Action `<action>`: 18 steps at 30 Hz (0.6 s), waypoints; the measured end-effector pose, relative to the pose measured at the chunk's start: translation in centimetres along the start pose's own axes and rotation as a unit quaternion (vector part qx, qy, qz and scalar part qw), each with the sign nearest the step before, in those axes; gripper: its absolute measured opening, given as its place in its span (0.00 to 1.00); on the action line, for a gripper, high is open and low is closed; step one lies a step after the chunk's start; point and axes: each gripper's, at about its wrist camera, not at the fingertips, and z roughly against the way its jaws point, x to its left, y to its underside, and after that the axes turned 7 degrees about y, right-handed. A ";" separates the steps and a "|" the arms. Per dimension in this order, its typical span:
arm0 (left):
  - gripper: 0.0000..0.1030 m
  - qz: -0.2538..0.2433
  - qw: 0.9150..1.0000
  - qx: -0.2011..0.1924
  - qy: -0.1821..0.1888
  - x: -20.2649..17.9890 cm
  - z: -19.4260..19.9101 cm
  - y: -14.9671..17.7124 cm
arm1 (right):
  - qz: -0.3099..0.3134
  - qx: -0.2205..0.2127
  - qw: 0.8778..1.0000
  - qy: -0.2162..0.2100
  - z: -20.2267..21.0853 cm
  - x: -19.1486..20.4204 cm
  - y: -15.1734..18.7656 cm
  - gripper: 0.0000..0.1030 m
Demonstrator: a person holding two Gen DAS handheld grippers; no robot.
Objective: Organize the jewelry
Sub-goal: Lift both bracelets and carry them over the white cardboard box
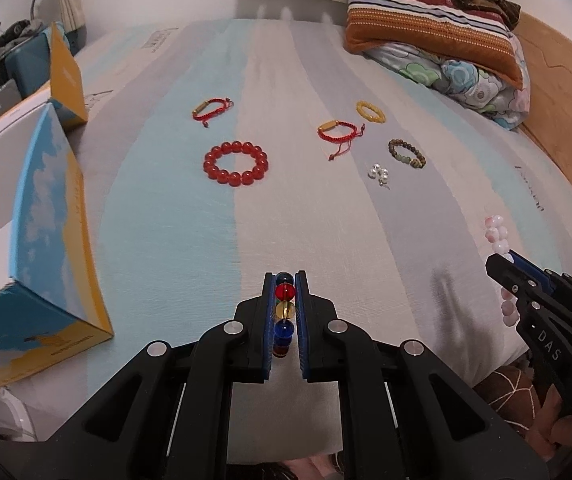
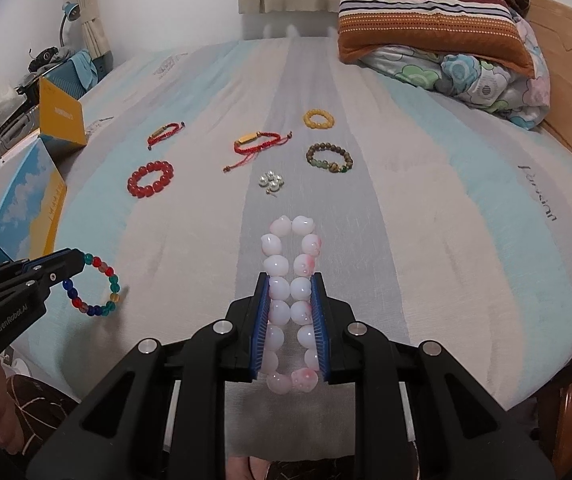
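Observation:
My left gripper is shut on a multicoloured glass bead bracelet, seen edge-on between its blue pads; in the right wrist view the same bracelet hangs as a ring from the left gripper. My right gripper is shut on a pink-white bead bracelet, squeezed into a long loop; the left wrist view catches the right gripper with those pink beads. Both are held above the striped bedsheet.
On the sheet lie a red bead bracelet, two red cord bracelets, a yellow bead ring, a brown bead bracelet and pearl earrings. A blue-yellow open box stands left; pillows far right.

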 end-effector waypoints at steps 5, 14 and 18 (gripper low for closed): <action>0.08 0.004 1.000 -0.004 -0.007 0.8 1.6 -0.5 | -0.004 -0.003 1.000 -0.003 1.2 0.6 -1.2 0.19; 0.08 0.006 1.000 -0.024 -0.019 2.5 5.9 -2.1 | -0.011 -0.011 1.000 -0.010 3.6 2.1 -3.2 0.19; 0.08 0.013 0.999 -0.037 -0.025 3.6 7.9 -3.2 | -0.009 -0.011 1.000 -0.015 4.4 3.1 -4.2 0.19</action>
